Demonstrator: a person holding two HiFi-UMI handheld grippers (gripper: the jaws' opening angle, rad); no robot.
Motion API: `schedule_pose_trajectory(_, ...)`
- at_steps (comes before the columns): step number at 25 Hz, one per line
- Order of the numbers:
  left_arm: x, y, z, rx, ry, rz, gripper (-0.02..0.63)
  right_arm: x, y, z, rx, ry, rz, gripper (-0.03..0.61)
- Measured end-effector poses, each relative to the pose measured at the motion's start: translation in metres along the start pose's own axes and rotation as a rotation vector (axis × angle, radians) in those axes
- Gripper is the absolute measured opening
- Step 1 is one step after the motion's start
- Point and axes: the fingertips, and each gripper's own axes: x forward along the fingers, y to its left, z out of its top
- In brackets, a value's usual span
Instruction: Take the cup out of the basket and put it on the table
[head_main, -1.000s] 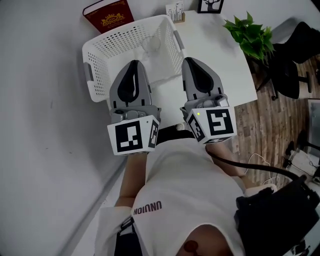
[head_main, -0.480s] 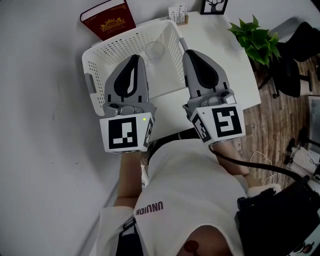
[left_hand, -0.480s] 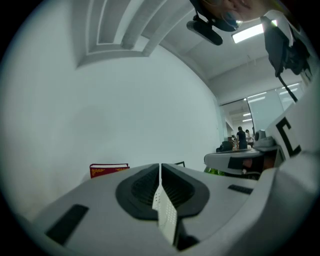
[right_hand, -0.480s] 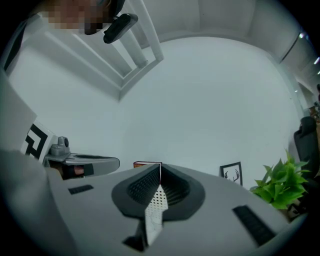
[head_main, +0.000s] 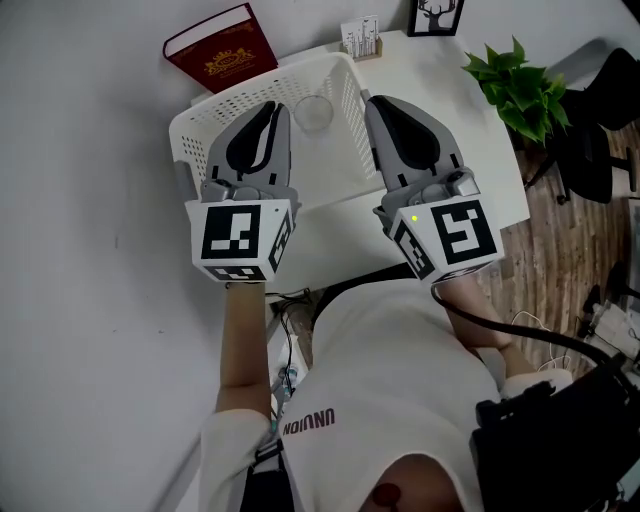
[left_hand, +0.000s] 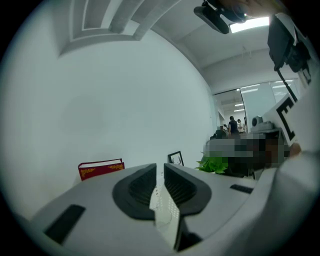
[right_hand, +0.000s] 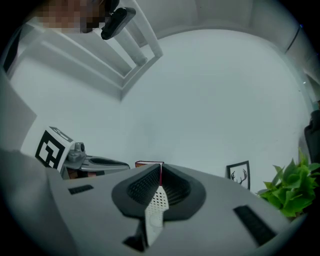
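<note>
A clear cup (head_main: 312, 112) stands inside the white perforated basket (head_main: 205, 125) at the table's far left. My left gripper (head_main: 274, 108) hangs over the basket, its tips just left of the cup. Its jaws have just been opening to a narrow slit with nothing between them. In the left gripper view the left gripper (left_hand: 161, 168) shows only basket mesh (left_hand: 163, 200) through that slit. My right gripper (head_main: 378, 102) hovers by the basket's right wall, shut and empty. The right gripper view shows its tips (right_hand: 160, 168) meeting.
A red book (head_main: 222, 45) leans on the wall behind the basket. A small card holder (head_main: 360, 38) and a framed picture (head_main: 437, 14) stand at the back of the white table (head_main: 455, 110). A green plant (head_main: 520, 82) sits at its right edge.
Both grippers have moved forward toward the basket. The left one has shifted left and now reaches over the basket beside the cup. The right one has risen slightly along the basket's right wall.
</note>
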Motion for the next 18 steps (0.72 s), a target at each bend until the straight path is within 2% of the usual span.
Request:
schedule_pose_trajectory(2, 0.008, 0.002, -0.004, -0.009, 0.012, -0.028, 0.085, 0.005, -0.001, -0.003, 0.005, 0.021, 0.013, 0.020)
schedule_pose_trajectory(6, 0.023, 0.007, -0.022, -0.010, 0.066, -0.079, 0.117, 0.014, -0.003, -0.006, 0.009, 0.044, 0.022, 0.020)
schedule_pose_trajectory(9, 0.033, 0.008, -0.042, 0.025, 0.130, -0.107, 0.126, 0.018, -0.005, -0.009, 0.018, 0.053, 0.024, 0.020)
schedule_pose_trajectory(13, 0.046, 0.005, -0.070, 0.017, 0.206, -0.174, 0.150, 0.021, -0.011, -0.016, 0.024, 0.081, 0.013, 0.020)
schedule_pose_trajectory(18, 0.056, 0.009, -0.110, 0.019, 0.332, -0.201, 0.160, 0.024, -0.018, -0.021, 0.043, 0.089, -0.012, 0.020)
